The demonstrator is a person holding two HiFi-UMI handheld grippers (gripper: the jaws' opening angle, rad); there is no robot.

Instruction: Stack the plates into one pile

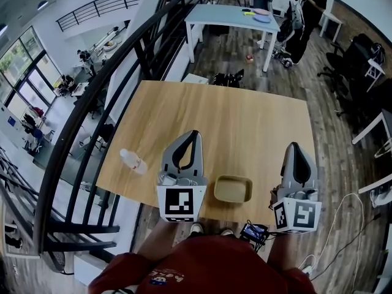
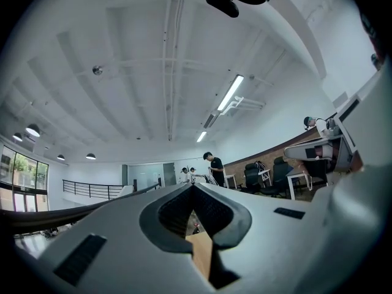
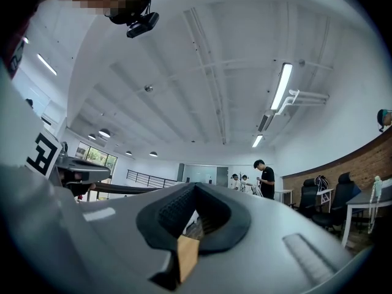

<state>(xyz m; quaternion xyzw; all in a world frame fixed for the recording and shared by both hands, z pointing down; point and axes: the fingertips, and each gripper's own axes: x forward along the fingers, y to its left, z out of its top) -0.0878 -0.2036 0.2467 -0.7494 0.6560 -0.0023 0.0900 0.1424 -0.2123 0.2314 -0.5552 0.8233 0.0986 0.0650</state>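
A tan square plate [image 1: 233, 189] with a raised rim lies near the front edge of the wooden table [image 1: 245, 121], between my two grippers. Whether more than one plate lies there I cannot tell. My left gripper [image 1: 195, 133] hovers just left of the plate, pointing away from me, its jaws meeting at the tips with nothing between them. My right gripper [image 1: 294, 145] is to the plate's right, near the table's right edge, also shut and holding nothing. In the left gripper view the closed tips [image 2: 193, 185] point at the ceiling; the right gripper view shows the same [image 3: 196, 185].
A clear plastic bottle [image 1: 133, 162] lies on the table's left side. A black railing [image 1: 104, 103] runs along the left. A small black device [image 1: 254, 231] sits at the front edge. A far table [image 1: 229, 14] holds plates, with people beside it.
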